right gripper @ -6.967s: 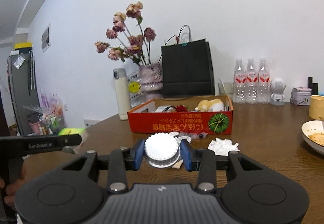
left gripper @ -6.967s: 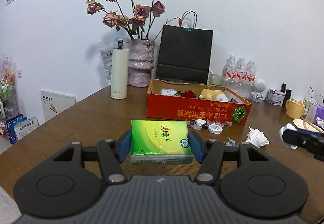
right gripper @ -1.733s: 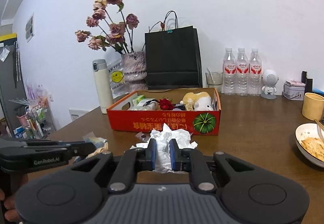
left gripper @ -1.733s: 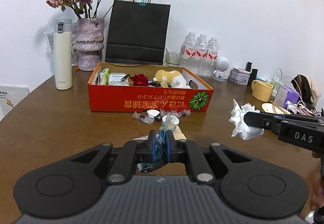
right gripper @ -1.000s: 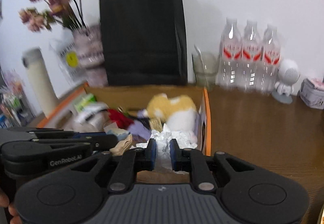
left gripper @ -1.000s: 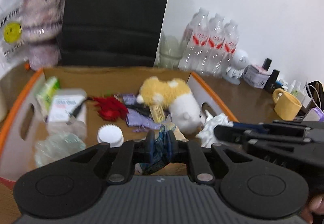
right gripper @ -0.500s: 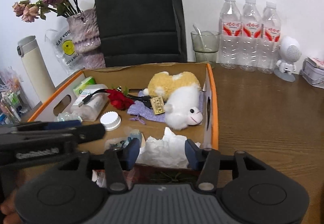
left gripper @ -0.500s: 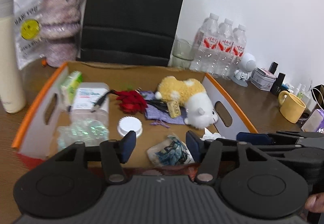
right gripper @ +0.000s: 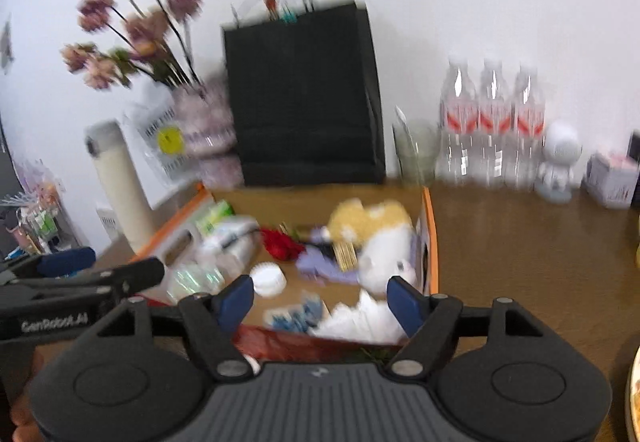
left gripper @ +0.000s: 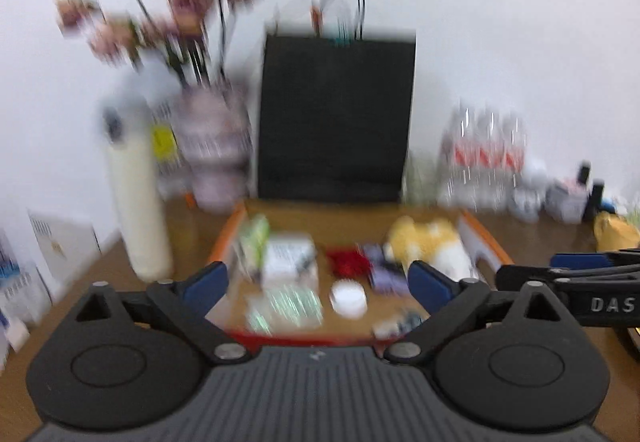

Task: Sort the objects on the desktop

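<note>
While surveying from largest to smallest, noting one wooden table (right gripper: 520,242) and, standing on it, one orange box (right gripper: 431,226) with its long axis running left to right. Recording behind the box, on the far side, one black paper bag (right gripper: 304,94), one vase of flowers (right gripper: 212,130) and one cream flask (right gripper: 120,182) to the left, and three water bottles (right gripper: 492,122) to the right.

Counting inside the box one plush toy (right gripper: 372,234), one red flower (right gripper: 280,242), one white cap (right gripper: 268,280), one crumpled tissue (right gripper: 360,318) and one blue wrapper (right gripper: 296,316); remaining contents too blurred for counting.

Finding the tissue lying in the near right corner, just far of and below the right gripper (right gripper: 320,300), framed between its fingers yet untouched. Finding the wrapper just left of it, on the side of the left gripper (left gripper: 318,280).

Reporting both tongs spread and opening wider, pinching nothing. Judging both items as lying clear, calling for drawing back toward the near side.
</note>
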